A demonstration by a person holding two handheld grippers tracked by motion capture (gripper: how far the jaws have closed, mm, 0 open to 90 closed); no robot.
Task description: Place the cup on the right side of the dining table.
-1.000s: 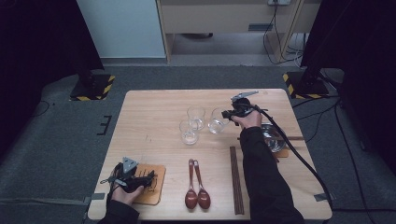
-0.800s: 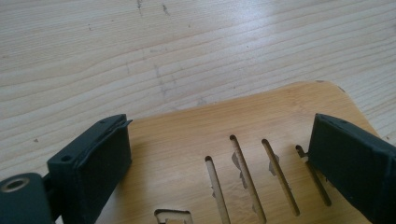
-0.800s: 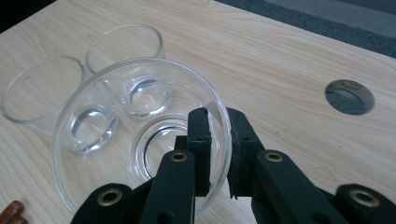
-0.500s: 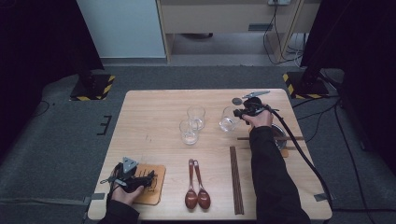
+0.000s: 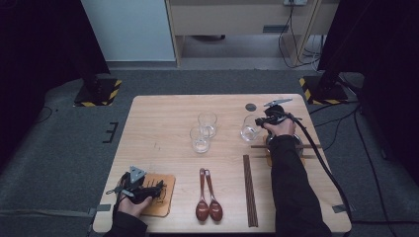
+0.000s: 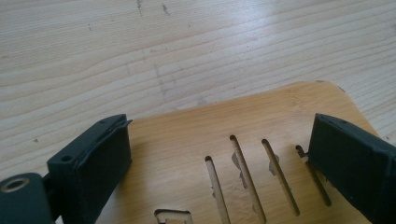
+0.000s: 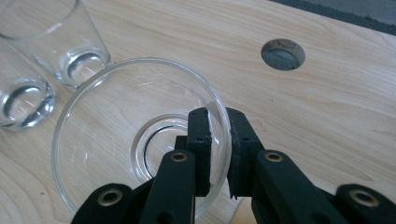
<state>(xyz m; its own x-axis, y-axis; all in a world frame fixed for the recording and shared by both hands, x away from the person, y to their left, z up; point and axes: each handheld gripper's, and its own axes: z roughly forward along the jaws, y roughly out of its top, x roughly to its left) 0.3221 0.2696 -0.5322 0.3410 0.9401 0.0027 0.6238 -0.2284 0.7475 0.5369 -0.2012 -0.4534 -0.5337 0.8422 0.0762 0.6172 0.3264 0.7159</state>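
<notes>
right gripper [image 7: 218,140]: arm stretched forward along table's right side, jaws pinching glass [image 5: 249,129] by its rim, one inside, one outside | left gripper [image 5: 140,188]: jaws spread, resting over slotted wooden board [image 6: 261,140] at near-left corner

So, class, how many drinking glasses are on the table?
3: two glasses stand together mid-table, and a third glass to their right is pinched at its rim by the right gripper.
</notes>
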